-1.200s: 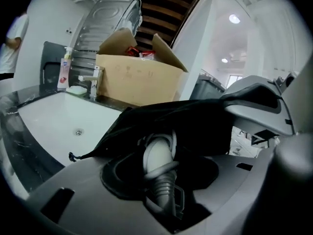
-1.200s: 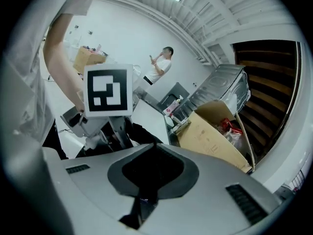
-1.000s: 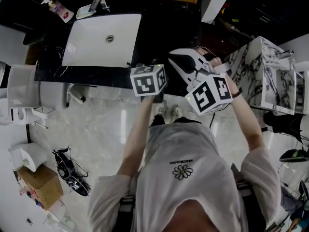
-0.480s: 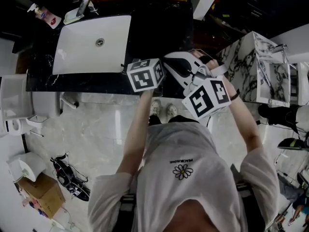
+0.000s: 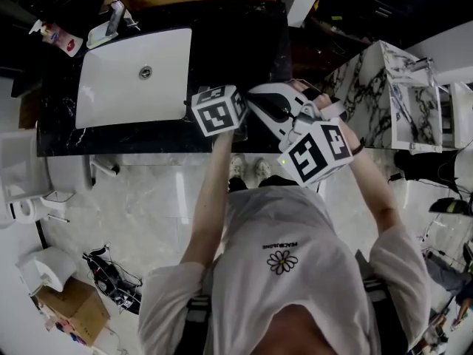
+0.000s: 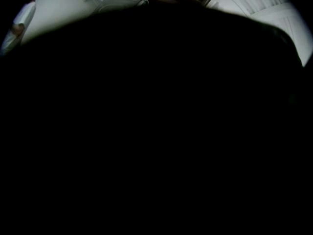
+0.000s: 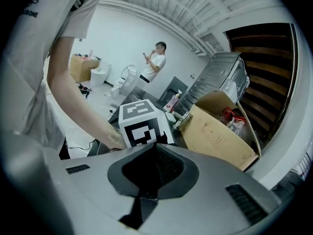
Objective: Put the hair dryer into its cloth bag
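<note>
**Head view:** The person stands at a black counter (image 5: 244, 43) with a white sink (image 5: 133, 72). The left gripper (image 5: 225, 106) reaches over the counter's front edge. The right gripper (image 5: 301, 128) is just beside it, carrying the white dryer (image 5: 275, 108) at its front, between the two marker cubes. The bag cannot be picked out against the black counter.

**Left gripper view:** A dark mass (image 6: 156, 131) sits right against the lens, leaving only a pale strip at the top. It hides the jaws; they stand wide, but whether they press on anything cannot be told.

**Right gripper view:** The dryer's grey body, with a black recess, fills the lower half and covers the jaws, which are closed narrow on it. Just behind it is the left cube. Farther back are a cardboard box (image 7: 215, 136) and a standing person (image 7: 155, 62), neither of which the head view shows.
</note>
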